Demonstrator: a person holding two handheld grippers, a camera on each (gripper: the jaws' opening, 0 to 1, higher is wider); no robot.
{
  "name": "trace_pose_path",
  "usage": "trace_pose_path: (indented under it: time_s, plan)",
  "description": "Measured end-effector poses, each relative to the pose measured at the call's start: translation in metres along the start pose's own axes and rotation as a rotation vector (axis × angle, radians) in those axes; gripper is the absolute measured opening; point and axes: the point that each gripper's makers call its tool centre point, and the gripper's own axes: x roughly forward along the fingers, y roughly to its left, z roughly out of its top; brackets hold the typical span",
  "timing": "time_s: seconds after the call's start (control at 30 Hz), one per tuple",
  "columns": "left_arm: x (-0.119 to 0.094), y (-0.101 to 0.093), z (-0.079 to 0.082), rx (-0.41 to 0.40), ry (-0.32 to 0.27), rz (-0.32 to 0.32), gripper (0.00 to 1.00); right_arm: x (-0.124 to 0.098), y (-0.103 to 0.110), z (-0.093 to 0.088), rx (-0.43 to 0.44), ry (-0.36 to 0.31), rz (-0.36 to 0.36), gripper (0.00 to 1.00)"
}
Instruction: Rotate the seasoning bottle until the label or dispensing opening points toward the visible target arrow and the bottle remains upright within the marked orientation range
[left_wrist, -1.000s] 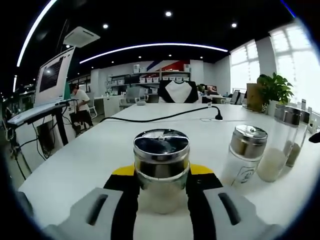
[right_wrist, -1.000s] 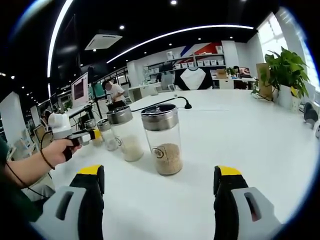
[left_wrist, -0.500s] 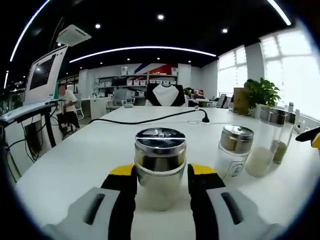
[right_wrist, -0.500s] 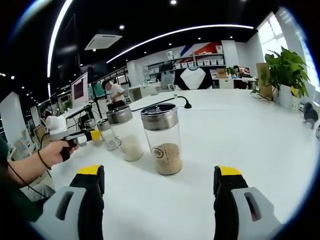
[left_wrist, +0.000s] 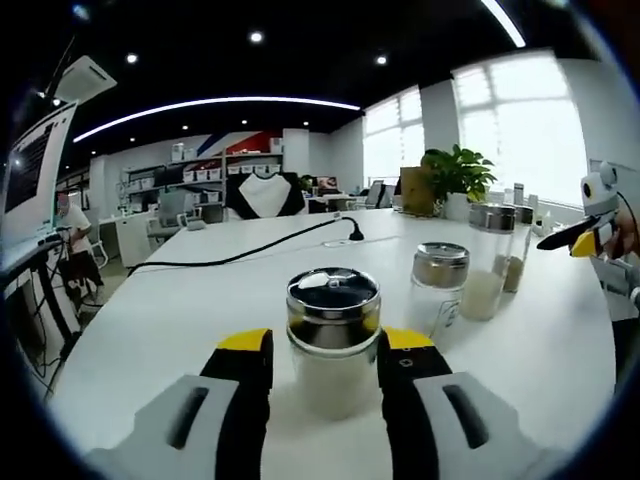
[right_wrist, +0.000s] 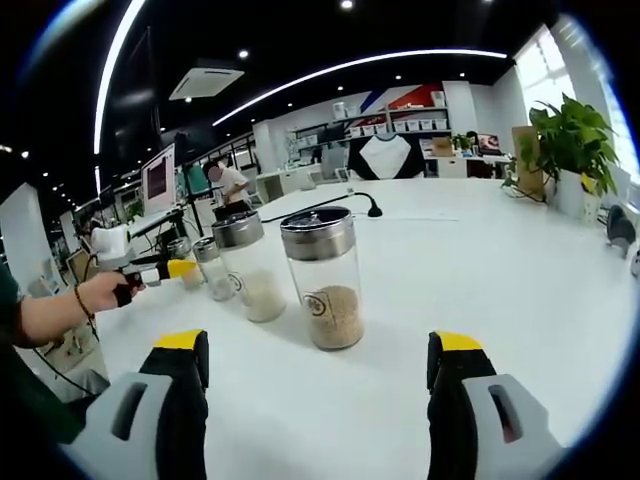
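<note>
Left gripper view: the left gripper (left_wrist: 327, 365) stands low over a white table (left_wrist: 200, 300), its two yellow-tipped jaws closed against the sides of the seasoning bottle (left_wrist: 333, 340), an upright glass jar with a chrome lid and white contents. The jar sits near the table's near edge, with bare tabletop to its left and behind it as far as a black cable (left_wrist: 250, 247). To its right a row of three further jars recedes: a small shaker (left_wrist: 437, 288), just beside, then a tall jar of white grains (left_wrist: 489, 261) and a jar of brown grains (left_wrist: 520, 250) partly hidden behind that. At the far right the tip of the right gripper (left_wrist: 575, 235) enters, well apart from the row.

Right gripper view: the right gripper (right_wrist: 320, 390) is level with the table, jaws spread wide and holding nothing; open tabletop lies between them and to the right, up to a potted plant (right_wrist: 572, 150). Ahead stands the jar of brown grains (right_wrist: 324, 277), then the tall jar of white grains (right_wrist: 250, 265). At left the person's hand (right_wrist: 100, 293) grasps the left gripper's handle, forearm extended toward the row; whether the far jar is gripped cannot be told from here
</note>
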Motion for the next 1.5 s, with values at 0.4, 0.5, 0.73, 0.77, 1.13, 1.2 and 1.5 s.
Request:
trace_pose_path:
  time_s: [0.4,0.5,0.73,0.77,1.13,1.2,1.5]
  plan:
    - [0.005,-0.011,0.002,0.029,-0.023,-0.168,0.43,0.001,0.001,0.003,-0.011,-0.002,0.001,0.92]
    - [0.006,-0.009,0.001,0.013,-0.022,-0.182,0.42,0.001,0.001,0.003,-0.013,0.001,0.003,0.92]
    - [0.006,-0.015,-0.003,0.008,-0.007,-0.225,0.36,0.002,0.001,0.006,-0.017,-0.002,0.004,0.92]
    - [0.006,-0.015,-0.003,0.014,-0.010,-0.225,0.36,0.002,0.001,0.006,-0.017,-0.002,0.004,0.92]
    - [0.004,-0.016,-0.005,0.020,-0.003,-0.231,0.36,0.001,0.000,0.005,-0.013,-0.002,0.002,0.92]
    - [0.005,-0.015,-0.004,0.017,-0.004,-0.230,0.36,0.001,0.000,0.005,-0.013,-0.002,0.000,0.92]
    - [0.005,-0.015,-0.005,0.013,0.002,-0.206,0.35,0.001,0.001,0.005,-0.011,-0.004,0.003,0.92]
